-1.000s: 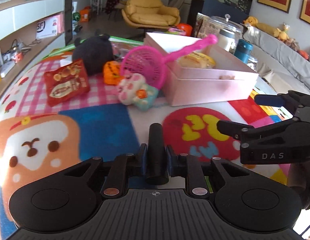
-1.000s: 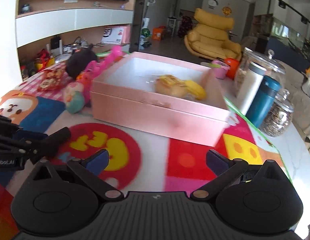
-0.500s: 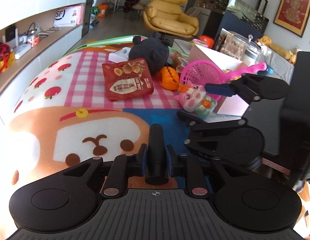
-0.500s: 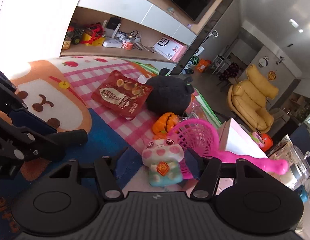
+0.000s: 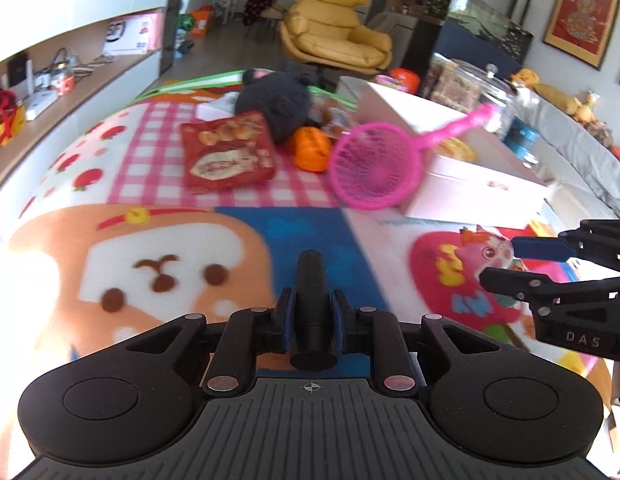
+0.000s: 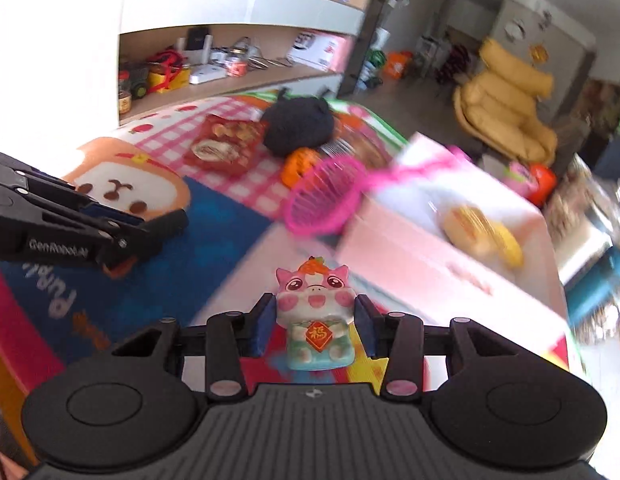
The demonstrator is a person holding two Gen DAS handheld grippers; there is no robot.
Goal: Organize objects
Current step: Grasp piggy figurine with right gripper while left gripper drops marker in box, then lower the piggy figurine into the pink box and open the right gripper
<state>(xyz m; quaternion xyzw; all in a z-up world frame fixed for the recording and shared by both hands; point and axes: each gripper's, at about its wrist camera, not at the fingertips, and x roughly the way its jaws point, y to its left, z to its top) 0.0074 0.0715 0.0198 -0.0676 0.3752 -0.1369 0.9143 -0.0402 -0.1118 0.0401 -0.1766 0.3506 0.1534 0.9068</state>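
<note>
The right gripper holds a little cow toy between its two blue fingers, one on each side. The toy is smooth and shiny, with a pink face, a pale green body and a red tag on its tummy. It sits upright, up off the mat. In the left view only the toy's pink face shows; the rest is hidden behind the right gripper.

The left gripper has its fingers squeezed close on a black round stick. The stick's far end pokes up, and its near end is a flat round face.

The mat is soft and bright, with a cartoon toast face, pink checks and a red circle. It hides the desk.

Much of the right view is blurry, so small things are hard to make out. A pink net scoop leans on the pink box, with its handle lying over the box top. The box is open and has flat, plain sides. Inside it is something yellow and round, too fuzzy to name. A red snack bag lies flat on the checks. Behind it sits a fuzzy black plush, and an orange toy is beside the scoop. Jars behind the box are blurred.
</note>
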